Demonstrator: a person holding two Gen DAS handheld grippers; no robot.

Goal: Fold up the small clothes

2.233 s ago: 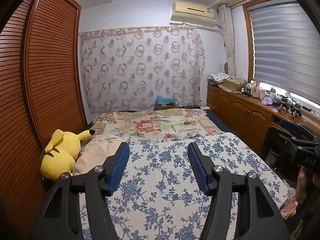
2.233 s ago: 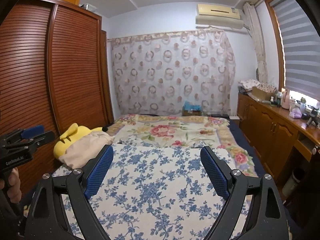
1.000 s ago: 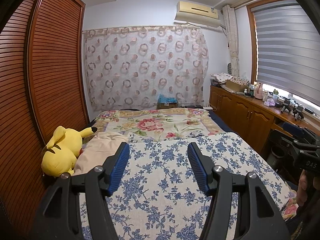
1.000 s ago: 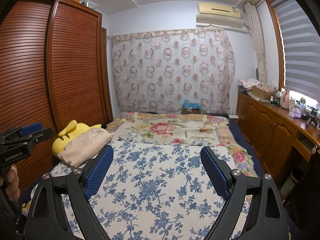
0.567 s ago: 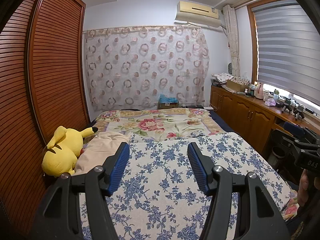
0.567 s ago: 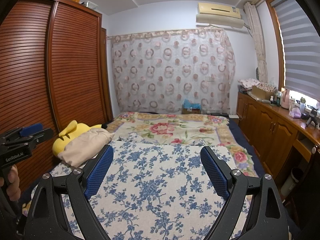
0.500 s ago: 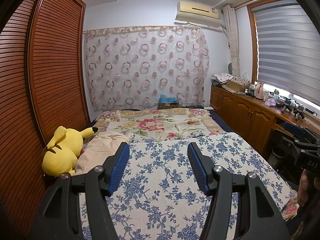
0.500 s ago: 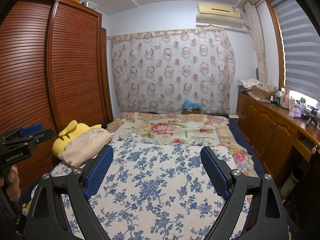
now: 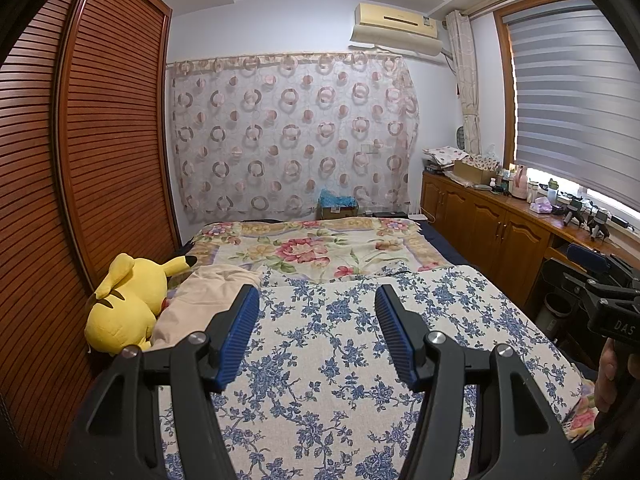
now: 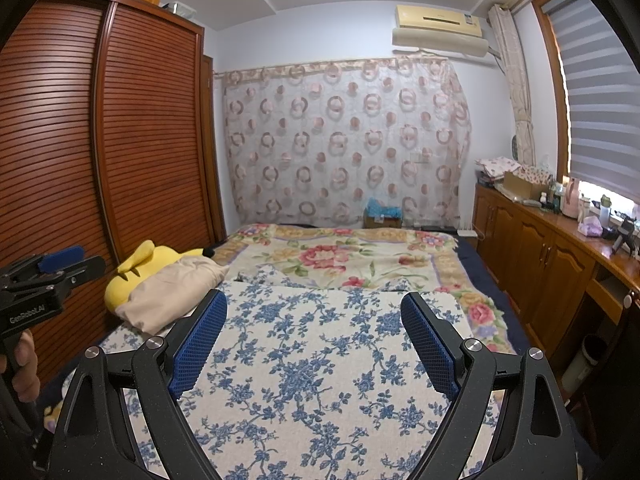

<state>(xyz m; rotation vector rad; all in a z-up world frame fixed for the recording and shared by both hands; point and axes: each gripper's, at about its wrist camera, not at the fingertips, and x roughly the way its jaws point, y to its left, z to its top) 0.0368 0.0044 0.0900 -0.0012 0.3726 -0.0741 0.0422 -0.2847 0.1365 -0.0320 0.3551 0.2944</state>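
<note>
A beige garment (image 9: 204, 296) lies crumpled at the left side of the bed, against a yellow plush toy (image 9: 128, 304); it also shows in the right wrist view (image 10: 172, 292). My left gripper (image 9: 316, 308) is open and empty, held above the blue-flowered bedspread (image 9: 340, 360). My right gripper (image 10: 314, 312) is open wide and empty, above the same bedspread (image 10: 304, 380). Each gripper shows at the edge of the other's view: the right one (image 9: 600, 284) and the left one (image 10: 48, 276). Both are well short of the garment.
A wooden slatted wardrobe (image 9: 60, 184) runs along the bed's left side. A rose-patterned blanket (image 9: 316, 248) covers the far half of the bed. A wooden cabinet (image 10: 552, 260) with bottles and boxes stands along the right under the window. A patterned curtain (image 10: 344, 140) hangs on the far wall.
Both views have shifted only slightly since 2.2 s ago; in the last second nothing has visibly moved. Both grippers stay open.
</note>
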